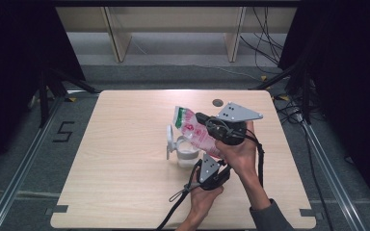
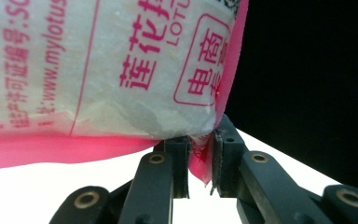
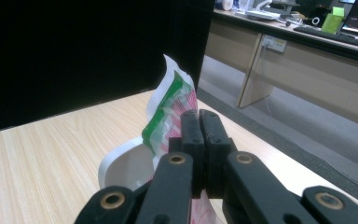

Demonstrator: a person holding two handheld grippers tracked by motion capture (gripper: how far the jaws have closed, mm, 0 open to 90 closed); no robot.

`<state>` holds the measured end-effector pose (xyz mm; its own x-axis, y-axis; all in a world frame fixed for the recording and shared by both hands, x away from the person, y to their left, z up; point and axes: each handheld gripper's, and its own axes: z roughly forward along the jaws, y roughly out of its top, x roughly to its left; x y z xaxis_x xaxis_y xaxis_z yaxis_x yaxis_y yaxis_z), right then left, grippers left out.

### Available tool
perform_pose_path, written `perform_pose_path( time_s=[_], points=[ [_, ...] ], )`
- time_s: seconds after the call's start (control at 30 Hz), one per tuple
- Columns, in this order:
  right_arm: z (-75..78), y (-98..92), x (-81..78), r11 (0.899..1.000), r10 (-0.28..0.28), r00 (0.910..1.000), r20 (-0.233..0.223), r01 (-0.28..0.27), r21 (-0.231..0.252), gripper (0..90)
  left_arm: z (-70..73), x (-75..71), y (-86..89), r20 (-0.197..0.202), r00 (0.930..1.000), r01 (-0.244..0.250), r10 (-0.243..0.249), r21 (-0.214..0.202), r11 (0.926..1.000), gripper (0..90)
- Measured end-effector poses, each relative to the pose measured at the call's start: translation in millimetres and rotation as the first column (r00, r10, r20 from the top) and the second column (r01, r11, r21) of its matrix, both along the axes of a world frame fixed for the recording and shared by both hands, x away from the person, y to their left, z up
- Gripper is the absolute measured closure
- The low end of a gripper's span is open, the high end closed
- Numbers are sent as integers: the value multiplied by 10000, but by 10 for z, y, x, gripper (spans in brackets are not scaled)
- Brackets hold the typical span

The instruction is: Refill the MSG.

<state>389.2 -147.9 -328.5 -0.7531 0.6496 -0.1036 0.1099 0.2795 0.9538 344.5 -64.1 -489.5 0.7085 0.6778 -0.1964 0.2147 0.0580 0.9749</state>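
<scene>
I hold a soft plastic pouch [image 1: 195,131] of white granules tilted over the white container [image 1: 187,155] that stands near the middle of the worktop [image 1: 125,159], a little toward its right edge, so the contents can run down into it. My left tool [image 1: 207,161] pinches the pouch's lower pink seam; in the left gripper view its pads [image 2: 224,158] nip a thin fold of that crinkled film [image 2: 121,84], which is why they stand nearly together. My right tool [image 1: 204,119] is pressed together on the pouch higher up, its jaws meeting flat in the right gripper view with the green-and-red striped top end [image 3: 170,116] rising beyond them. Gripping two ends keeps the limp bag taut and steerable. The container looks like smooth, hard plastic, rounded, with a hinged lid [image 1: 169,139] standing open on its left side, clear of the pour.
</scene>
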Motion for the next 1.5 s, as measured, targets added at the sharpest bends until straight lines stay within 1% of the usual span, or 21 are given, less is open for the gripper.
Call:
perform_pose_path(
  time_s=[0.03,0.1,0.23,0.3,0.43,0.5,0.53,0.57,0.63,0.7,0.8,0.97,1.07,1.13,1.2,1.27,1.33,1.37,1.4,1.47,1.5],
  points=[
    [7,-12,3,10000,14,9998,188,-12,-90,900,-1,-1,-2,2,10000,15,-15,3,10000,786],
    [10,-20,-12,10000,17,10000,15,-17,12,900,-3,-3,-4,17,10000,15,-15,19,10000,787],
    [11,-46,-14,10000,-63,9999,108,64,-24,900,-15,4,-8,3,10000,10,-10,124,9999,786],
    [5,-56,-11,10000,18,10000,10,-18,77,900,-28,17,-7,-58,10000,43,-43,136,9999,786],
    [2,-102,-7,9999,-127,9999,69,127,1,900,-44,21,-11,-104,9999,48,-46,220,9997,786],
    [-5,-110,-17,9998,-177,9998,-58,178,105,900,-51,18,-15,-91,10000,38,-36,296,9996,786],
    [-6,-123,-4,9999,-90,9999,51,90,85,900,-55,17,-15,-103,9999,36,-33,310,9995,786],
    [-8,-129,-19,9997,-238,9997,-47,238,106,900,-59,17,-13,-99,9999,42,-38,351,9994,786],
    [-8,-151,-31,9996,-181,9996,-236,186,204,900,-64,17,-6,-112,9999,6,-1,445,9990,786],
    [-4,-173,-28,9998,-105,9999,-51,106,162,900,-68,17,2,-111,9999,52,-45,587,9983,786],
    [-7,-199,-41,9998,-127,9999,-92,129,148,900,-81,-7,5,-102,9999,50,-43,710,9975,786],
    [-30,-234,-49,9993,-221,9995,-220,227,286,900,-98,-24,13,-138,9998,171,-160,829,9964,786],
    [-30,-274,-50,9991,-245,9997,-82,248,332,900,-103,-25,24,-193,9995,245,-231,759,9968,787],
    [-36,-276,-57,9982,-136,9996,-235,149,583,900,-99,-39,37,-184,9993,341,-325,947,9949,787],
    [-31,-298,-68,9989,-142,9998,-144,148,440,900,-107,-53,46,-139,9990,433,-421,1036,9937,787],
    [-55,-308,-78,9983,-69,9998,-191,80,581,900,-125,-76,84,-256,9990,397,-366,1338,9902,786],
    [-69,-318,-95,9983,16,9988,-494,12,576,900,-154,-90,107,-382,9986,422,-375,1312,9905,786],
    [-76,-333,-97,9988,-63,9993,-367,80,474,900,-179,-90,121,-368,9980,553,-511,1252,9906,785],
    [-95,-335,-96,9987,-5,9992,-403,26,512,900,-189,-99,123,-371,9980,554,-511,1263,9904,785],
    [-119,-350,-110,9978,-10,9971,-763,60,656,900,-205,-117,138,-487,9976,564,-496,1508,9870,785],
    [-130,-362,-106,9982,102,9971,-752,-57,602,900,-224,-120,130,-500,9971,639,-572,1450,9874,785]
  ],
)
